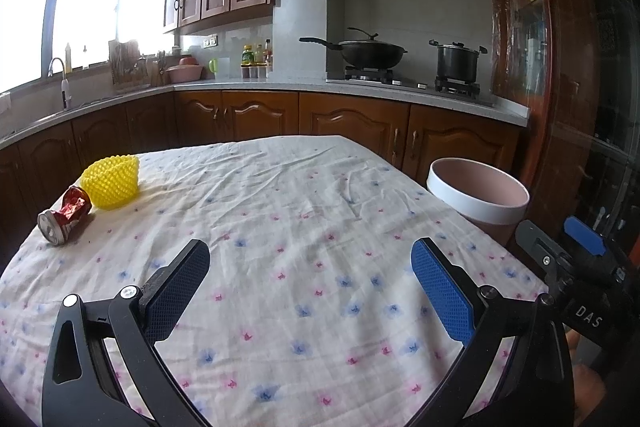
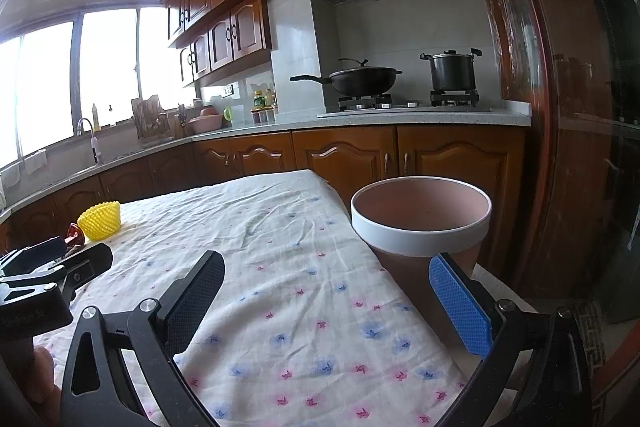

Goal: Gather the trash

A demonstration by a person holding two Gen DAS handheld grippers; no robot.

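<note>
**Table with two pieces of trash, bin at the right edge, both grippers empty**

Left wrist view.
- Left gripper (image 1: 310,269): jaws spread wide, nothing between them; one black pad, one blue pad (image 1: 442,293). It hangs above the near middle of the table.
- Table (image 1: 304,195): covered with a wrinkled white cloth printed with small pink and blue flowers.
- Crushed red can (image 1: 64,217): lies on its side near the far left corner of the cloth, silver end turned toward the camera.
- Yellow foam net sleeve (image 1: 112,181): stands open-mouthed just behind the can; they look to be touching.
- Trash bin (image 1: 478,197): pink with a white rim band, beside the table's right edge, well apart from the can and sleeve.
- Right gripper (image 1: 580,251): seen partly at the right margin, near the bin.

Right wrist view.
- Right gripper (image 2: 326,287): jaws wide apart, empty, over the table's right edge.
- Trash bin (image 2: 420,231): directly ahead; the blue pad overlaps its wall in view. No contents visible in the part of the inside that shows.
- Yellow foam net sleeve (image 2: 100,221): far left on the cloth.
- Crushed red can (image 2: 74,233): mostly hidden behind the left gripper (image 2: 52,263), which enters at the left margin.
- Background: wooden cabinets, wok (image 2: 360,79) and pot (image 2: 452,71) on the stove.
</note>
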